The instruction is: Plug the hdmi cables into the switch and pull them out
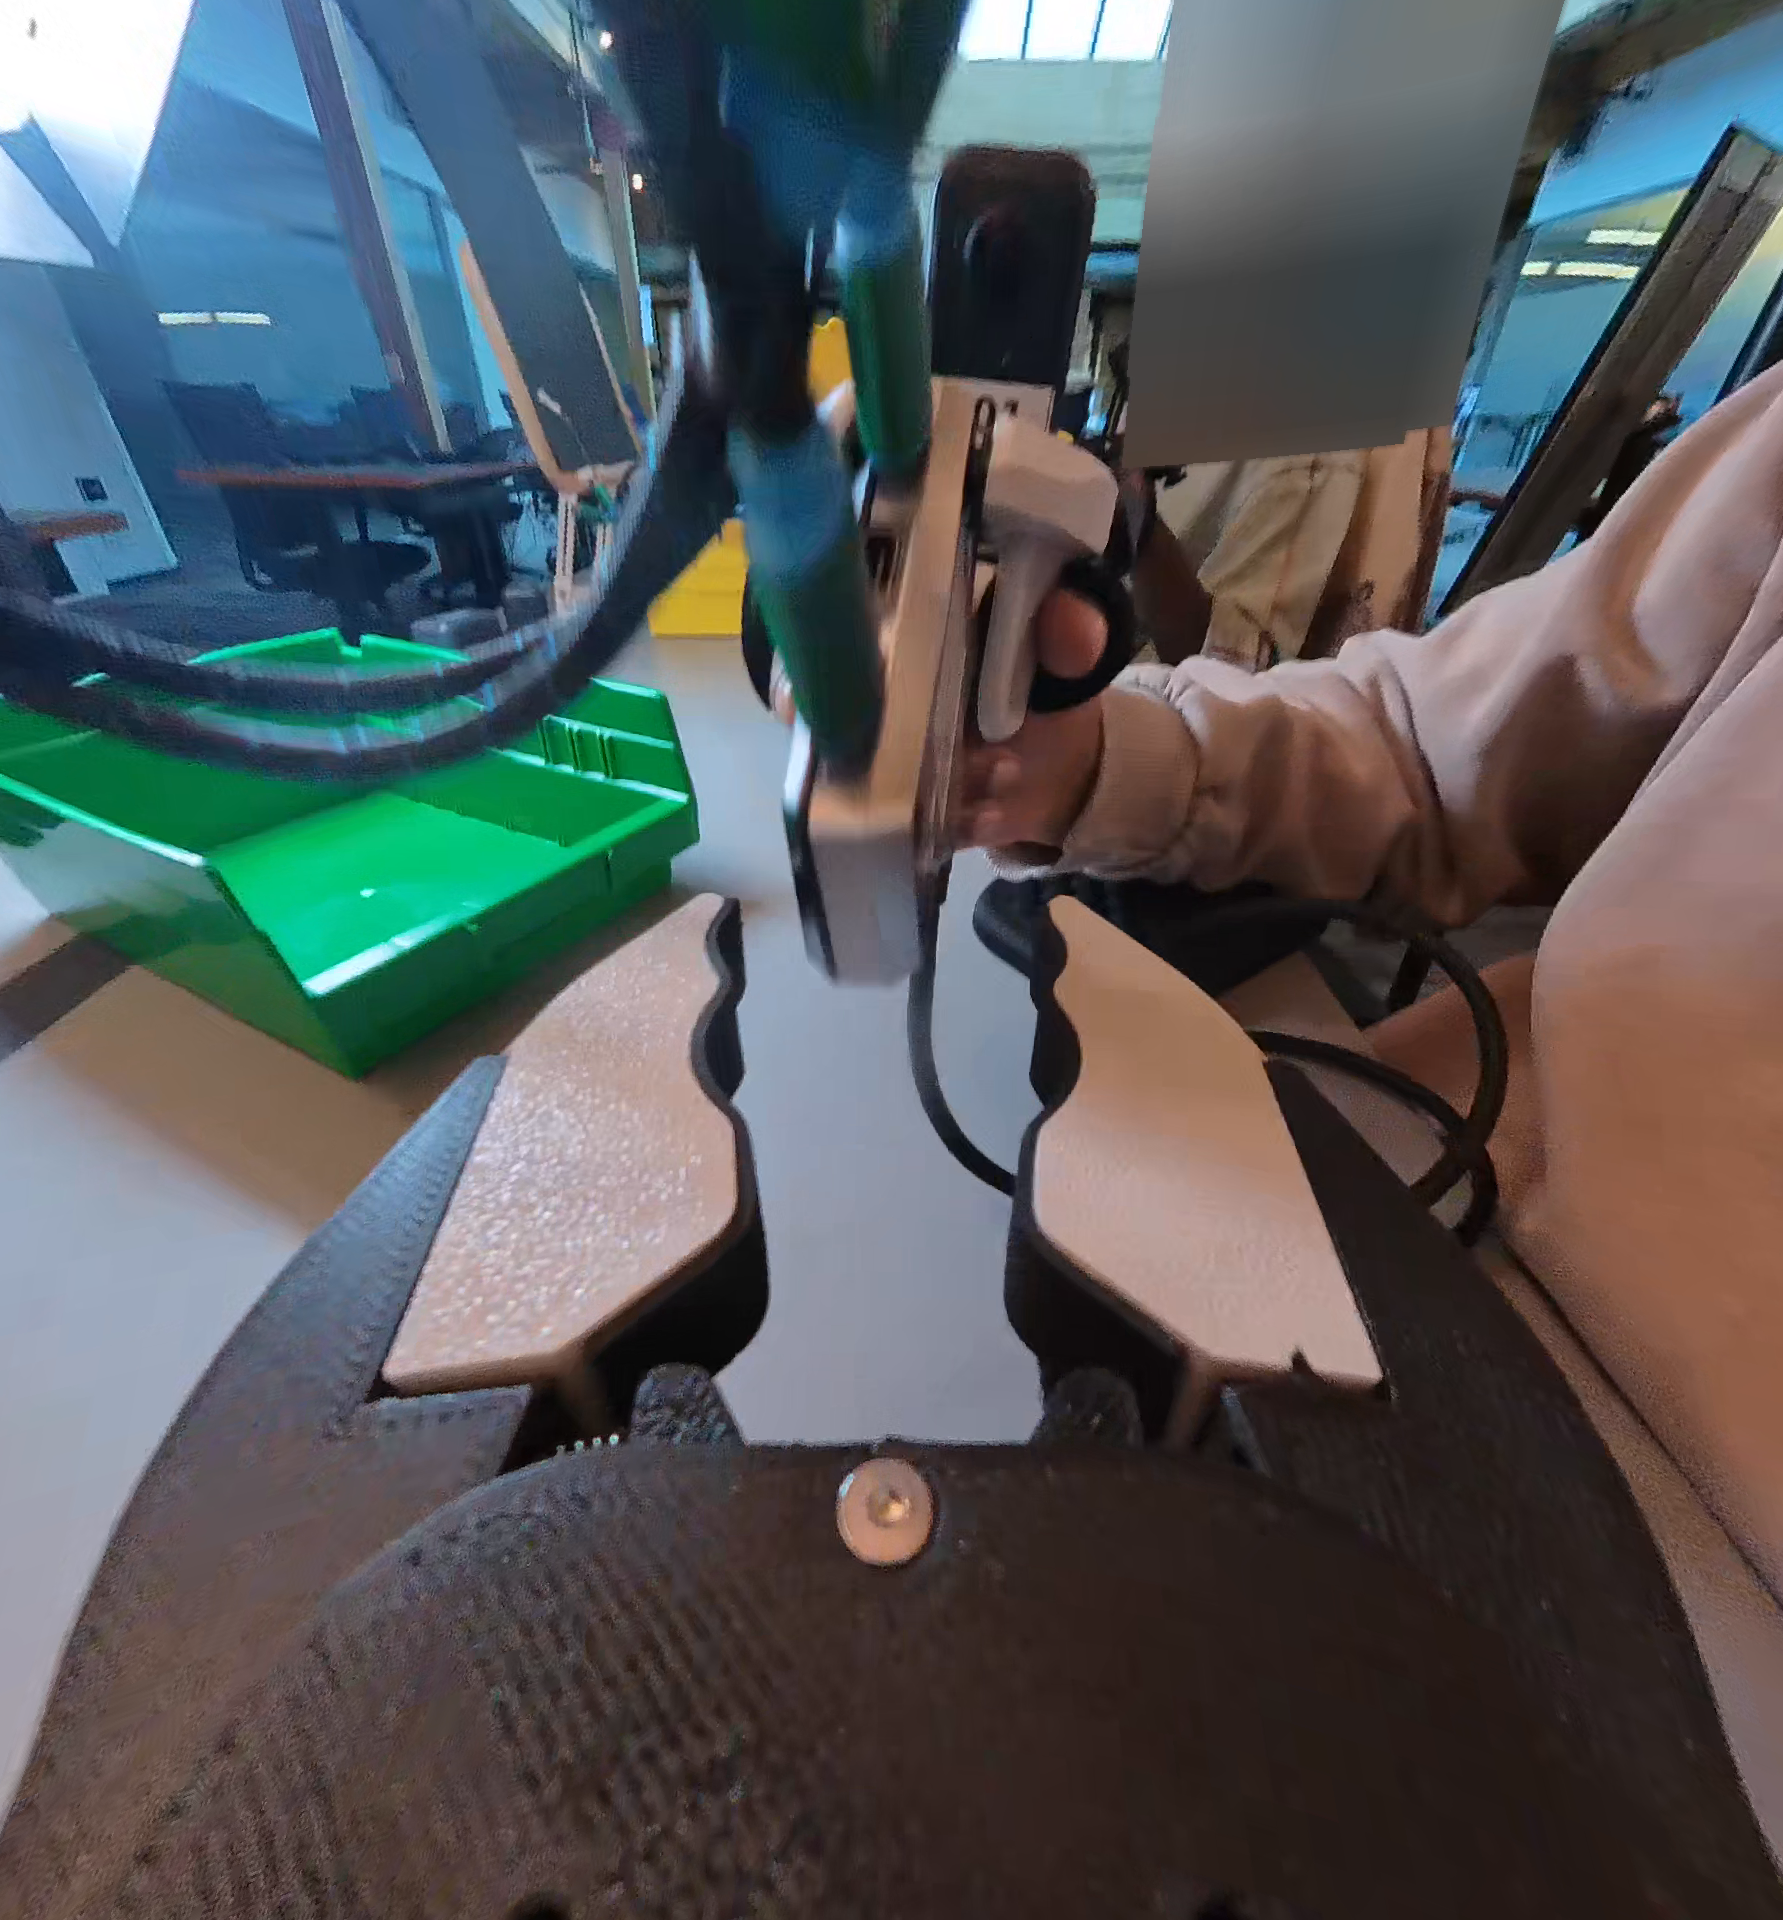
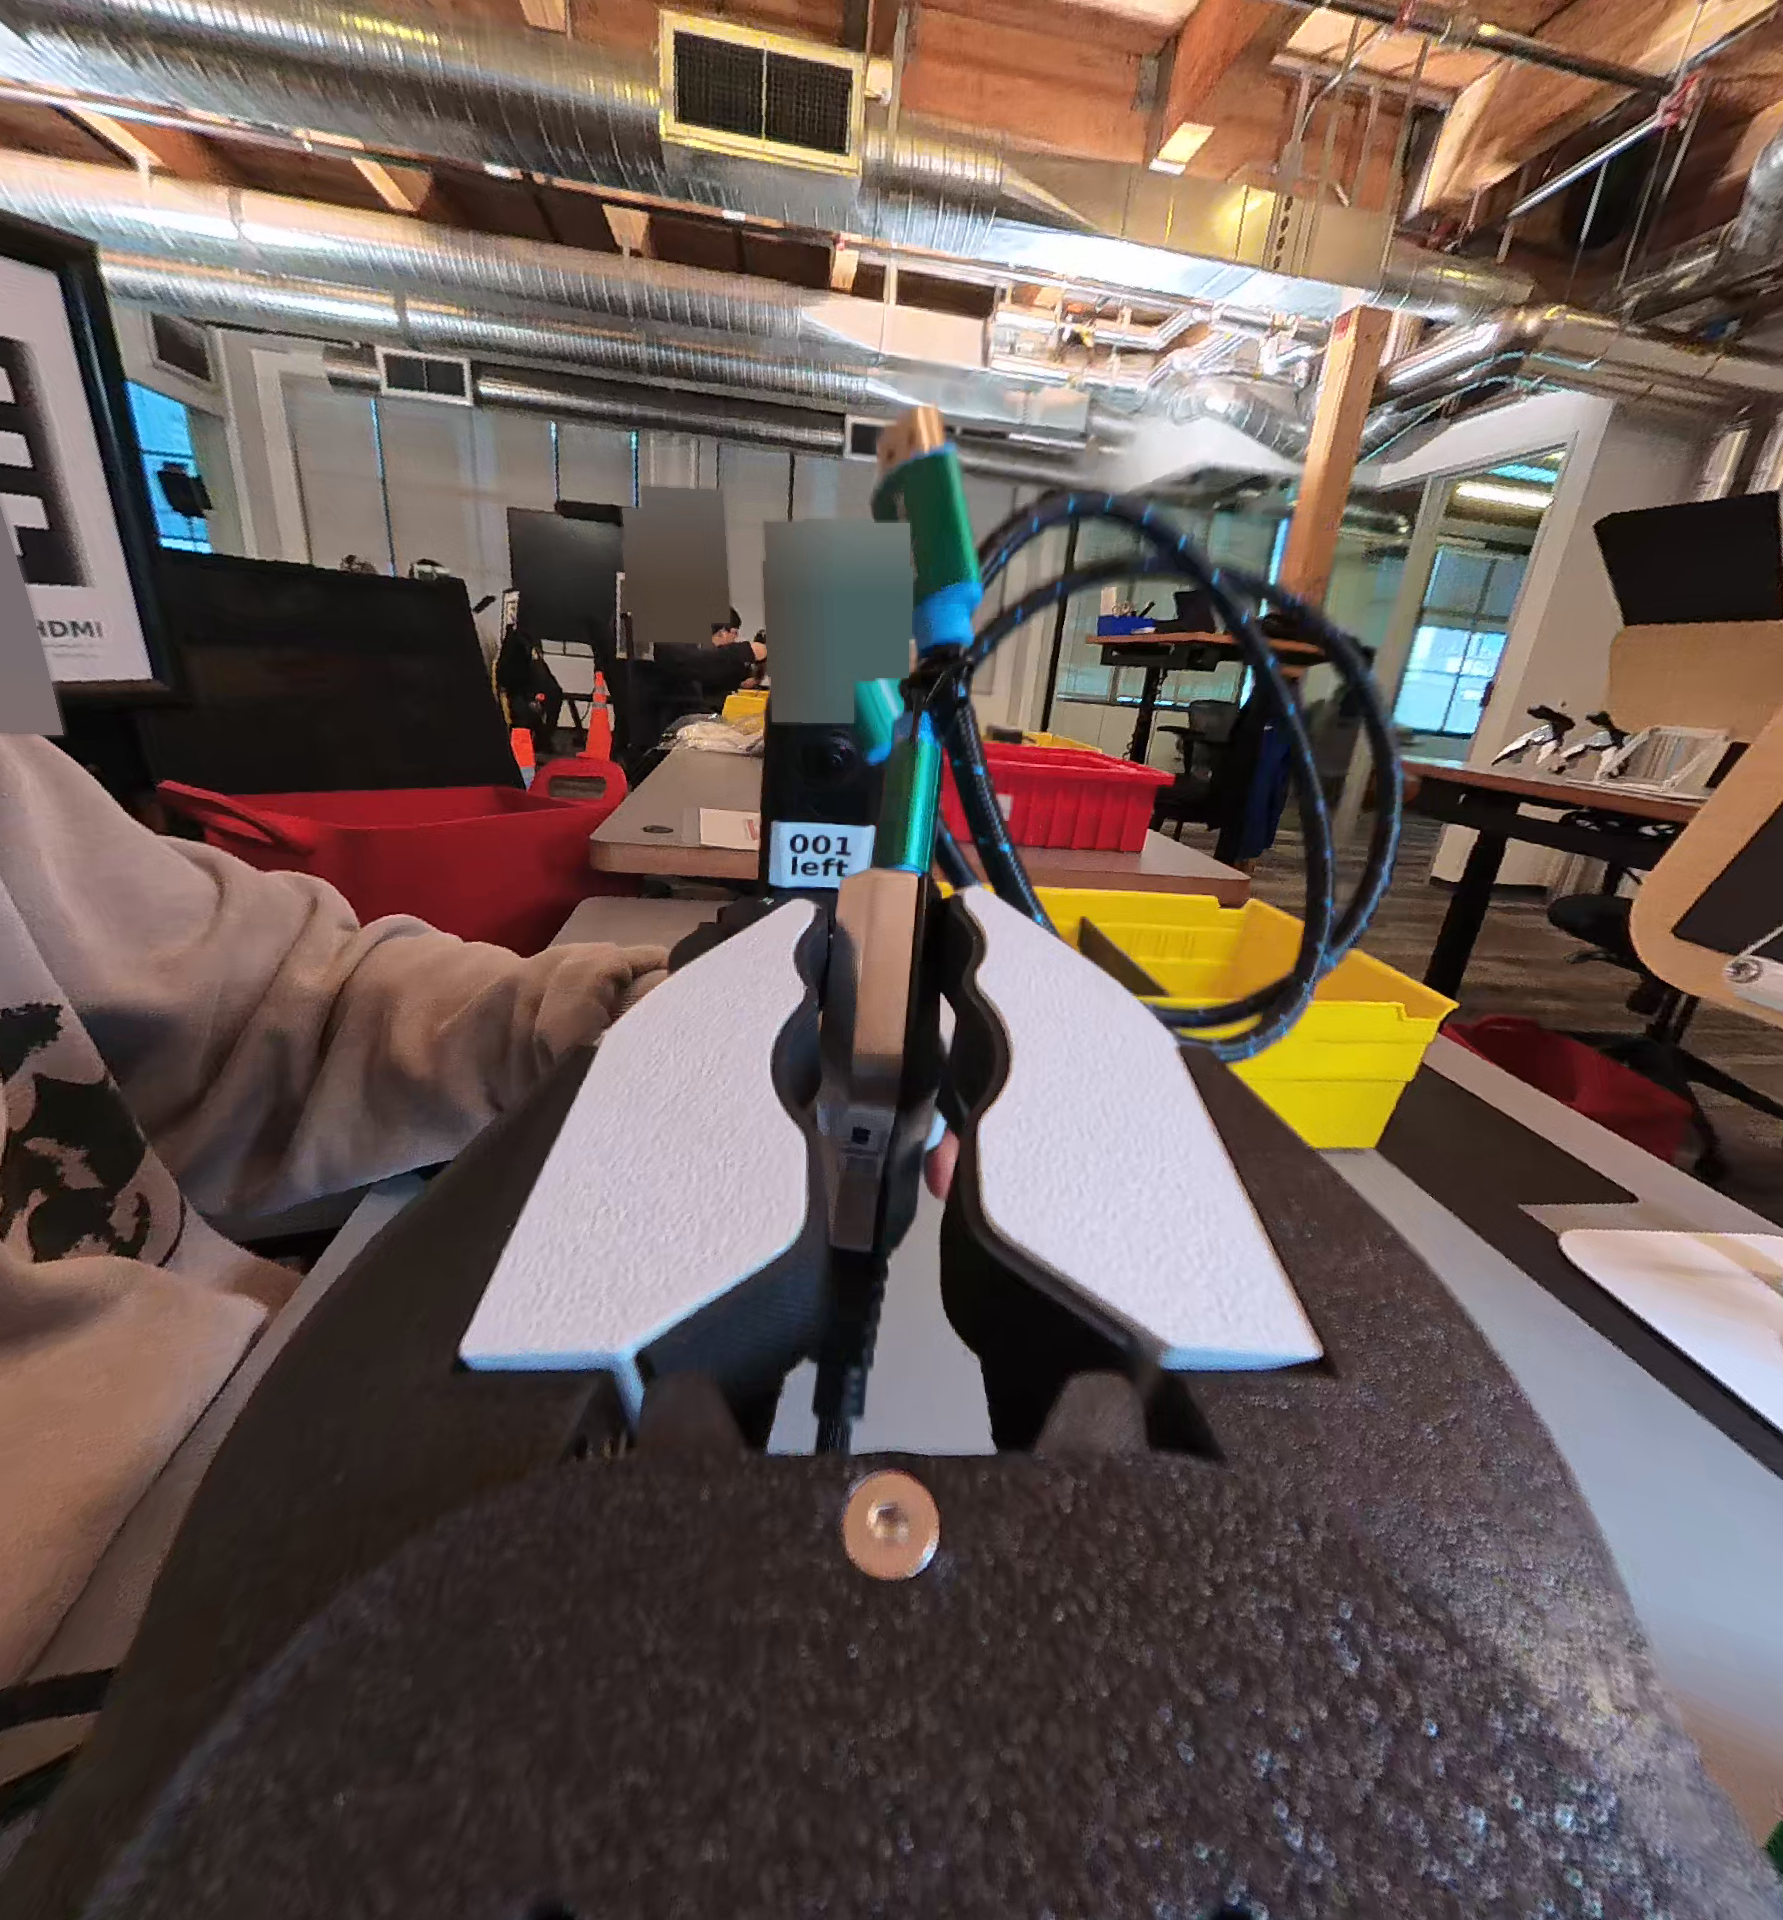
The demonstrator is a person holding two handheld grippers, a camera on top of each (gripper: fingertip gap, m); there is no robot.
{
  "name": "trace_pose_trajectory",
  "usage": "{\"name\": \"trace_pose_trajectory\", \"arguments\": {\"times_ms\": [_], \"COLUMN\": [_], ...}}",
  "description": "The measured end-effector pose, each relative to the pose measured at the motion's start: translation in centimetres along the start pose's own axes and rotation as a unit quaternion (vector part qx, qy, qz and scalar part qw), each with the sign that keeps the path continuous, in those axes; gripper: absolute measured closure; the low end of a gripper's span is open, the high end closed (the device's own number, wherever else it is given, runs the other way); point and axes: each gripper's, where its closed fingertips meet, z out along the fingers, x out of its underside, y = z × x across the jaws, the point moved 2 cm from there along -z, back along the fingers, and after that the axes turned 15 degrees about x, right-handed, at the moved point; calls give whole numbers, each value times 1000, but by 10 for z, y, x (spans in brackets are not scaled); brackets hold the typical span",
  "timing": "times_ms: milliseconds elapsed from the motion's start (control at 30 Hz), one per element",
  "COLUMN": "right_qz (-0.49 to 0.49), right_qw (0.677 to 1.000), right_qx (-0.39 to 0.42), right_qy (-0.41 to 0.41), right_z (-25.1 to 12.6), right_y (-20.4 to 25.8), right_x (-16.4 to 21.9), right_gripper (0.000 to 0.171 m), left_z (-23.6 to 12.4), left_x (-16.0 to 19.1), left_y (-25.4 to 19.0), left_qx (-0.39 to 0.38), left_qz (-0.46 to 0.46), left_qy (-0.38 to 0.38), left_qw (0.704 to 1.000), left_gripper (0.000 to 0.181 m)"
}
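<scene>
Right claw (image 2: pixel 882 1039) clamping slim metal switch (image 2: pixel 871 1049), braided cable (image 2: pixel 1313 831) looped, left claw (image 1: pixel 882 1049) spread.

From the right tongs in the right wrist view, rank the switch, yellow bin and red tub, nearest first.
1. Switch: clamped between the right tongs.
2. Yellow bin: just ahead, to the right.
3. Red tub: beyond the sleeve, left; close to the bin's range, so the order is uncertain.

Table (image 1: pixel 118 1226): grey top, dark strip crossing it.
On it: green bin (image 1: pixel 347 883), yellow bin (image 2: pixel 1313 1049), white stand base (image 2: pixel 1697 1309).
</scene>
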Motion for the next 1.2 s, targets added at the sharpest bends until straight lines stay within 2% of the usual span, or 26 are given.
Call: {"name": "trace_pose_trajectory", "arguments": {"times_ms": [67,100,167,267,367,533,700,933,1067,1200], "right_qz": [-7,-11,-14,-41,-110,-174,-219,-325,-404,-476], "right_qw": [1000,1000,1000,998,990,971,962,928,894,853], "right_qx": [-8,-12,-13,-4,13,-14,-11,20,56,122], "right_qy": [16,15,17,45,85,161,164,184,186,178], "right_z": [2,4,4,4,1,-3,-4,7,25,44], "right_y": [4,8,9,5,3,13,14,-23,-60,-109], "right_x": [8,10,10,13,18,32,20,-41,-104,-179], "right_gripper": [151,151,152,150,145,151,152,152,152,152], "left_z": [3,4,4,-3,-11,-8,-7,-43,-57,-56], "left_x": [-10,-10,-8,-12,-4,3,-4,-4,7,13], "left_y": [-1,1,-2,-6,-5,-7,-4,32,45,47], "left_qx": [-8,-21,-17,-22,-24,-24,-44,-146,-185,-192], "left_qz": [19,23,40,65,72,88,99,40,34,41], "left_qy": [-31,-24,0,23,54,97,70,10,30,47], "left_qw": [999,999,999,997,996,991,992,988,982,979], "left_gripper": [136,151,158,160,160,161,158,150,150,150]}}
